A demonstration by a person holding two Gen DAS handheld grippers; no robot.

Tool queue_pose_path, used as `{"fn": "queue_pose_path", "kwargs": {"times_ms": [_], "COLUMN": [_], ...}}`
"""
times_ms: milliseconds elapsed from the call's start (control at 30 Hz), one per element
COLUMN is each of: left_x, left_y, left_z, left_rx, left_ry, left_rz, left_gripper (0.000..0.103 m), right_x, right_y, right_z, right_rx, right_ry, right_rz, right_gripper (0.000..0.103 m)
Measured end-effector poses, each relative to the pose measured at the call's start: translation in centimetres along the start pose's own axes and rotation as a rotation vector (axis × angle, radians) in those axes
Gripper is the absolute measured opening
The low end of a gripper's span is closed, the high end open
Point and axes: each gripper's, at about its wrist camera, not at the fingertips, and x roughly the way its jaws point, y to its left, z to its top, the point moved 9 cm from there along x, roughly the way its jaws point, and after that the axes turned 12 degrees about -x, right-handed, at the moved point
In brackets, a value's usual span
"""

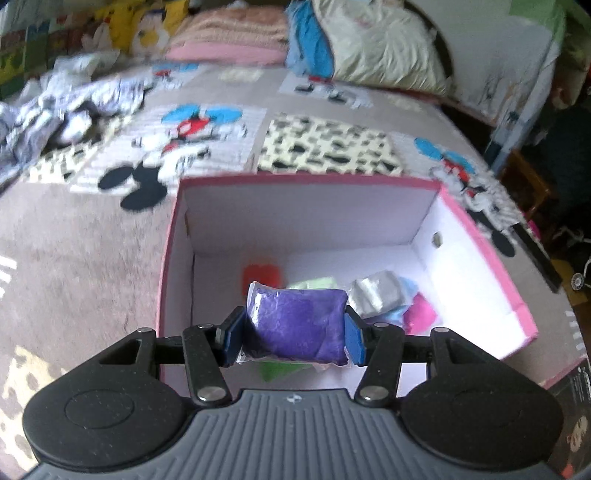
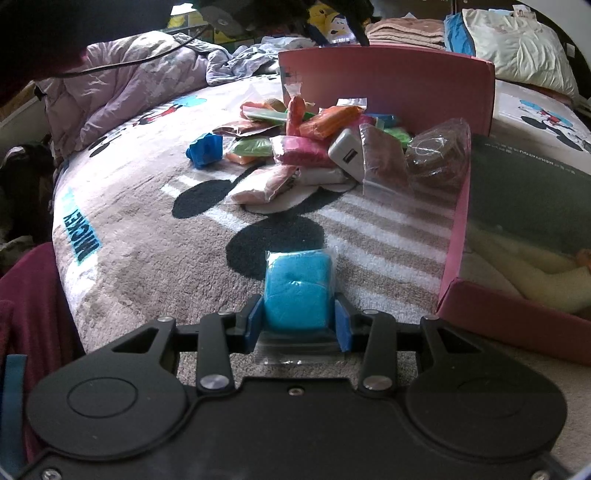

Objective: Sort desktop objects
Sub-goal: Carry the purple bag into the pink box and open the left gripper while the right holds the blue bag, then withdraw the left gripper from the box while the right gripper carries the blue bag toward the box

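Note:
In the left wrist view my left gripper [image 1: 293, 338] is shut on a purple clay packet [image 1: 301, 323] and hangs over the open pink box [image 1: 491, 273]. Inside the box lie a red packet [image 1: 260, 275], a silver packet [image 1: 375, 293], a magenta packet [image 1: 421, 314] and green ones, partly hidden. In the right wrist view my right gripper [image 2: 297, 325] is shut on a light blue clay packet [image 2: 297, 290] just above the blanket. Farther off a pile of coloured packets [image 2: 310, 147] rests against the pink box's outer wall [image 2: 388, 81].
A cartoon-print blanket [image 2: 147, 229] covers the bed. A white charger block [image 2: 349, 153] and a blue toy [image 2: 205, 149] lie in the pile. Pillows [image 1: 384, 44] and folded towels [image 1: 229, 33] sit at the head. A quilt [image 2: 125, 85] is bunched at the left. Dark cardboard [image 2: 524, 162] lies right of the box.

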Motion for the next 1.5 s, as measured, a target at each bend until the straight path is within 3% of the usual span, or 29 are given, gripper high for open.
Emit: {"fn": "queue_pose_path", "kwargs": {"times_ms": [567,800,1067,1500], "left_x": [3.9,3.9,2.2,-4.2], "left_y": [0.4,-0.1,-0.6,-0.8], "left_z": [-0.4,-0.8,-0.8,-2.2], "left_rx": [0.006,0.044,0.047,0.114], "left_ry": [0.120,0.128,0.065,-0.087], "left_rz": [0.101,0.111,0.096,0.206], "left_gripper": [0.054,0.063,0.065,0.065], "right_x": [0.0,0.0,0.0,0.0], "right_y": [-0.1,-0.1,0.0,0.4], "right_z": [-0.1,-0.1,-0.1,0.0], "right_rx": [0.006,0.001,-0.004,-0.019], "right_ry": [-0.004,-0.004,-0.002,0.012], "right_rz": [0.015,0.012,0.008,-0.032], "right_gripper": [0.039,0.039,0.039,0.039]}}
